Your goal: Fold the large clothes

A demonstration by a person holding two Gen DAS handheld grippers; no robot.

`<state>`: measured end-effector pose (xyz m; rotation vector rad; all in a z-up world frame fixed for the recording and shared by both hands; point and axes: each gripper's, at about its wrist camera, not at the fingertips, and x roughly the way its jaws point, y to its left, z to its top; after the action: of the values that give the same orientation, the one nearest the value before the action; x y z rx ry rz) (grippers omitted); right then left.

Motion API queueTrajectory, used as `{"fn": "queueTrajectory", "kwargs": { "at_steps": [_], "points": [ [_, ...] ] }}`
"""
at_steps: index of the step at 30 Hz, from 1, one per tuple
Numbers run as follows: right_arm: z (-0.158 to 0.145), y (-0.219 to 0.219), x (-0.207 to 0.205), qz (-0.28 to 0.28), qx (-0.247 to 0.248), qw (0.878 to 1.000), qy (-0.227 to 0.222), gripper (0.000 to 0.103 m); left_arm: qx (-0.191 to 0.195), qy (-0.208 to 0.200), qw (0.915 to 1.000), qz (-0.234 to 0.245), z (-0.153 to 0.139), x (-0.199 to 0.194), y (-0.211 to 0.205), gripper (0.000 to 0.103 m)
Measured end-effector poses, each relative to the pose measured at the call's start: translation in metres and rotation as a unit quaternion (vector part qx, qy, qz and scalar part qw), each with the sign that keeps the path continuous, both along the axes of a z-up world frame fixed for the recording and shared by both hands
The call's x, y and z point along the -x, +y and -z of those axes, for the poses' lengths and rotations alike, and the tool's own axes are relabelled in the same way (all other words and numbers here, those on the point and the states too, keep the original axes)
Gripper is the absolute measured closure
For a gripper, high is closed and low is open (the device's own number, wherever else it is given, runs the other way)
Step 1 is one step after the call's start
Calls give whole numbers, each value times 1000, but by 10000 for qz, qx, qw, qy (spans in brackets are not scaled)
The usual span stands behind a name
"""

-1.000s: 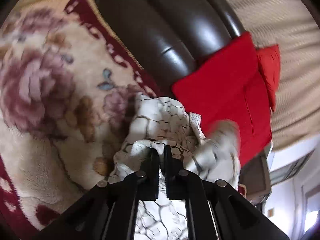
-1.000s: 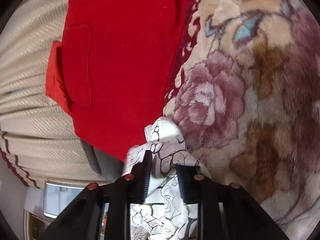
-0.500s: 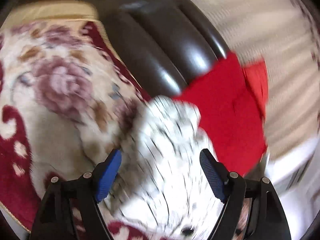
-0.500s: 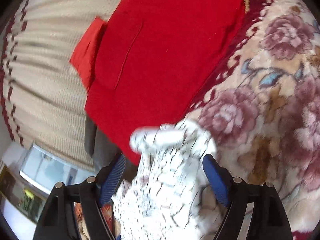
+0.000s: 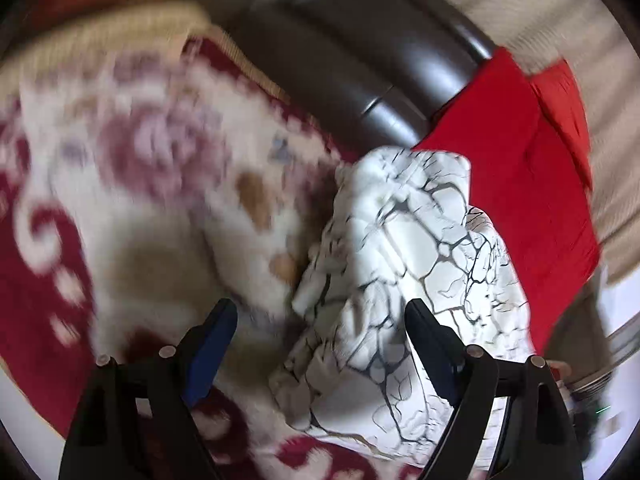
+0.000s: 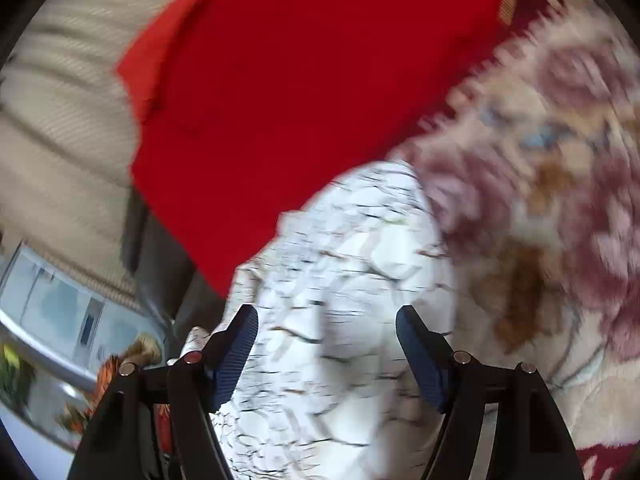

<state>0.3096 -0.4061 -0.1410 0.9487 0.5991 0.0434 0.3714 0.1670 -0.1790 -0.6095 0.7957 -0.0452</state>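
A white garment with a black crackle print lies bunched on a floral blanket. My left gripper hovers just short of it. Its jaws are wide apart and still opening, with the cloth's left edge between the blue pads and neither pad pressing on it. In the right wrist view the same garment is blurred. It fills the gap of my right gripper, whose jaws are closing but stand clear of the cloth.
A folded red garment lies just beyond the white one. A dark brown leather backrest rises behind the blanket. Beige ribbed fabric hangs past the red garment, with a window below it.
Both grippers were shut on the white garment a second ago and have let it go. The garment has dropped onto the blanket. Both views have swung and pulled back slightly.
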Motion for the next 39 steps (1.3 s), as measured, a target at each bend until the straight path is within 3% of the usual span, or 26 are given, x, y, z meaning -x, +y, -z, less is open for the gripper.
{"fn": "queueTrajectory", "kwargs": {
  "at_steps": [3,6,9,14,17,24,28,32,35,37,39],
  "points": [
    [-11,21,1,-393,226,9984,-343,29,-191,-280,9994,113,-10,2,-12,17],
    [-8,41,-7,-736,396,9963,-201,29,-467,-484,9976,149,-20,6,-20,17],
    [9,52,-21,-858,473,9945,379,30,-271,-426,9986,147,-22,5,-20,17],
    [10,53,-23,-796,462,9945,506,29,95,-406,9991,-2,-24,2,-9,17],
    [10,53,-24,-768,466,9946,520,28,-67,-577,9983,-62,-30,4,-10,17],
    [8,60,-28,-833,737,9919,610,28,-225,-383,9990,30,-31,-10,-16,17],
    [9,59,-26,-841,702,9924,559,28,68,-363,9993,107,-57,-31,-18,16],
    [9,58,-26,-873,691,9923,549,28,-421,-106,9978,495,-87,-76,-44,16],
    [10,56,-25,-874,585,9930,530,28,-654,120,9958,629,-92,-110,-60,16],
    [10,55,-24,-874,545,9934,513,28,-847,451,9925,755,-86,-134,-71,28],
    [9,55,-24,-887,551,9933,505,28,-1052,745,9878,875,-79,-151,-80,70]
  ]
}}
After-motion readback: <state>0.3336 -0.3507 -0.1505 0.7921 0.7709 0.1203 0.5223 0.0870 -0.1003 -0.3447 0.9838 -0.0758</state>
